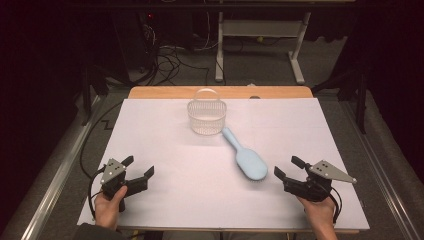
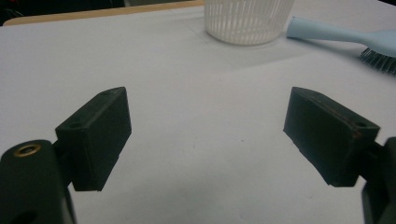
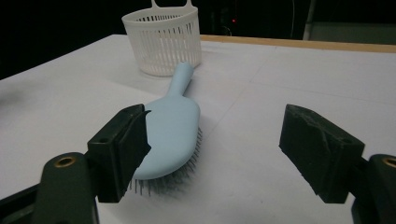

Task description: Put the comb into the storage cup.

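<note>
Hairbrush (image 1: 247, 161) bristles-down just in front of basket (image 1: 206, 117); looks light, rigid, slick plastic; pinch across handle; left gripper (image 1: 140, 167), right gripper (image 1: 288, 167) both spread, empty.

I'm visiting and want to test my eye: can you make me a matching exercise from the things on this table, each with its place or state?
Things:
1. hairbrush
2. basket
3. left gripper
4. right gripper

Descriptions:
A. white, upright near the table's far edge
B. open, right beside the brush head
C. light blue, lying bristles down
D. open over bare white surface

Pairs: 1-C, 2-A, 3-D, 4-B
</note>
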